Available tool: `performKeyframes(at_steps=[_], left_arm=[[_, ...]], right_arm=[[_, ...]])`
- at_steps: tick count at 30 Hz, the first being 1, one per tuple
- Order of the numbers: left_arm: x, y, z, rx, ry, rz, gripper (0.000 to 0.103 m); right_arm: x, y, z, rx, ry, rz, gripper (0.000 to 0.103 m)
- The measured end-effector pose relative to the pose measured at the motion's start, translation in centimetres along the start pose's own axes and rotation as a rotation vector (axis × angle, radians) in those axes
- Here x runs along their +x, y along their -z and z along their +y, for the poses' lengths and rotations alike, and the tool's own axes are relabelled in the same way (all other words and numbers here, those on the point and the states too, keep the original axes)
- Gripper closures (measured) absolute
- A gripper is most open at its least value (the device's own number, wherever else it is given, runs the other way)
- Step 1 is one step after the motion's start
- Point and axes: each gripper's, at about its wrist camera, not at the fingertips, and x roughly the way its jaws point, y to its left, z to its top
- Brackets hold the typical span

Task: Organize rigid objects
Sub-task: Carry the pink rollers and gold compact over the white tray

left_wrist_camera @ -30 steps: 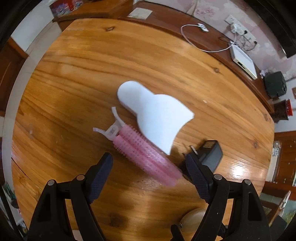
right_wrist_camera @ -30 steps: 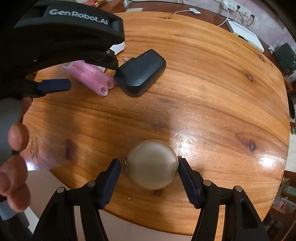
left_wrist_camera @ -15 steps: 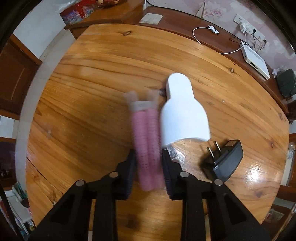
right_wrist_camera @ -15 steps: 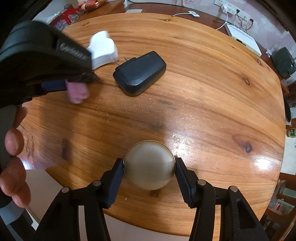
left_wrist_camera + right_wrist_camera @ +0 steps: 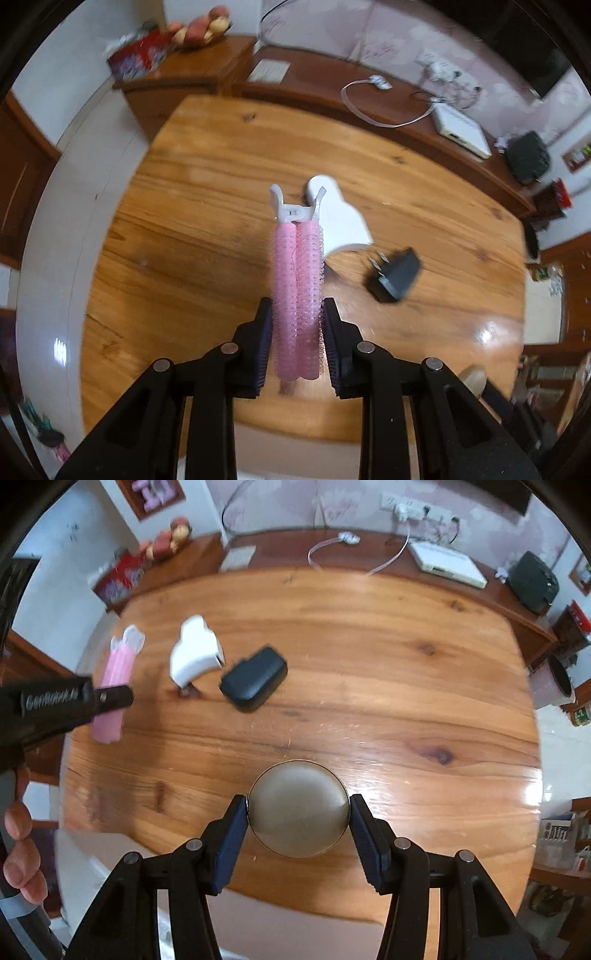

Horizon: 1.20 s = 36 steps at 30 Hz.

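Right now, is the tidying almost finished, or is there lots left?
Nothing looks put away yet. In hand: the left gripper holds the pink hair roller clip up off the table, and the right gripper is clamped on the round tin. Left: the white piece and black charger lie untouched.

— Is anything reading clearly?
— Only one mark: white lettering is showing on the black body of the left gripper (image 5: 110, 698), blurred, looking like "GenRobot.AI".
— And the red box (image 5: 120, 578) on the sideboard?
— Its print is smearing; I cannot tell the words.
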Motion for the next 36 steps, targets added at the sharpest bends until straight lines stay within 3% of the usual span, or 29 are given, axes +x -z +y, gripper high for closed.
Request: performKeyframes(at_steps=[10,17,24,31,36], left_arm=[[-11.0,6.7,-1.0,0.244,0.08,-0.138,0.075],[-15.1,12.9,0.7,0.34,0.153,-0.207,0.075],[-14.1,17.5,2.3,0.342,0.182,-0.23,0.075],[-10.7,20.8,2.9,0.327,0.162,-0.218,0.075],[-8.0,22.3,2.3,0.35,0.099,-0.2,0.075]], right_arm=[[-10.2,6.9,-0.3,-0.017,-0.068,-0.206,0.048],[-15.4,12.7,1.4,-0.02,-0.16,-0.333,0.048],[-17.5,17.3,2.1,-0.013,-0.143,-0.452,0.048],[-15.3,20.1,2.7,-0.009,-0.089,-0.45,0.047],[-11.9,21.0,3.2,-0.027,-0.06,-0.381,0.047]])
